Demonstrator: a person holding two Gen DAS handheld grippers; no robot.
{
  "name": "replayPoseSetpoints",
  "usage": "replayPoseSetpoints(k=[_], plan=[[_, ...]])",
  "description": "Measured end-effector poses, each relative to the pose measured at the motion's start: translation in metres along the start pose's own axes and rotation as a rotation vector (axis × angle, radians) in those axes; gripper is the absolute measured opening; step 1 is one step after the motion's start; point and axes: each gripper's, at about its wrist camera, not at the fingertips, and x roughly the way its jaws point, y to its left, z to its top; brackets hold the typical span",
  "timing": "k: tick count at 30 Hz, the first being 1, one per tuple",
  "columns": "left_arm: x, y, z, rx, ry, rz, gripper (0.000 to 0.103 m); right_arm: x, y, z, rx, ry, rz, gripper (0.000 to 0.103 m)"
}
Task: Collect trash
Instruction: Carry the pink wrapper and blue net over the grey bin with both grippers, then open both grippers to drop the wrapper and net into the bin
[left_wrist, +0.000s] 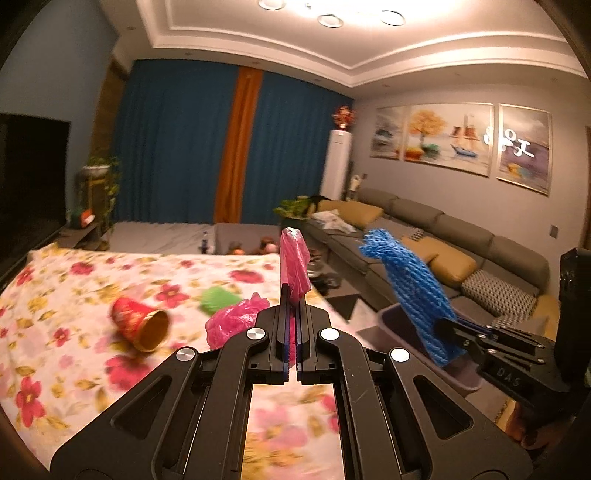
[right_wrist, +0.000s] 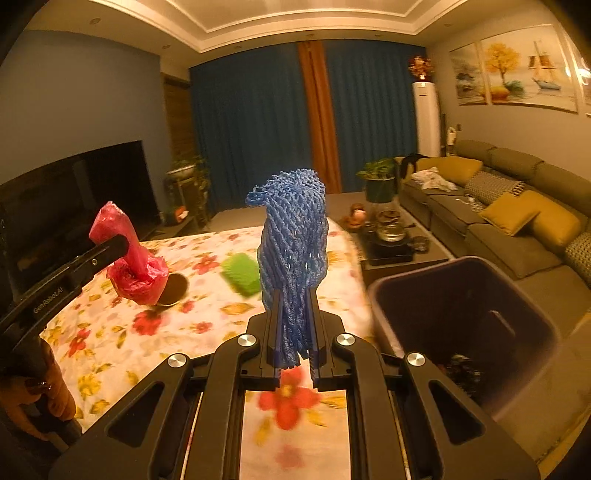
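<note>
1. The left gripper fills the lower middle of the left wrist view, pointing a little downward, its jaws pinched fully together on a pink plastic bag whose twisted end sticks up above the fingertips.
2. From the right wrist view the same gripper enters from the left edge, reaching toward the upper right; the bag's bunched body hangs below its tip, clear of the cloth.
3. A hand wrapped around that gripper's handle shows in the lower left corner of the right wrist view.
4. The right gripper sits in the lower middle of its own view, tilted downward, jaws narrow and clamped on a blue foam net that stands upright out of them.
5. In the left wrist view this gripper comes in from the right edge, with the net leaning to the upper left, above the bin.
6. Below both grippers lies a floral tablecloth; on it rest a red paper cup on its side, a green piece, blurred, and another crumpled pink bag.
7. A dark trash bin stands at the lower right of the right wrist view, just beside the table edge, some litter at its bottom.
</note>
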Motion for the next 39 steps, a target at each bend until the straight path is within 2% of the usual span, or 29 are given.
replayPoseSetpoints(k=[11,17,27,39], plan=[[0.032,-0.101,0.002,0.077,0.012,-0.137,0.001,-0.035,-0.068,0.001,0.055,-0.052,-0.119,0.012],[0.056,-0.143,0.001,0.106,0.020,-0.199,0.001,-0.042,-0.102,-0.004,0.100,-0.076,-0.174,0.012],[0.095,-0.183,-0.011,0.114,0.045,-0.295,0.001,-0.042,-0.137,-0.008,0.157,-0.093,-0.209,0.013],[0.119,-0.199,-0.018,0.123,0.068,-0.345,0.001,-0.037,-0.141,-0.007,0.170,-0.107,-0.188,0.014]])
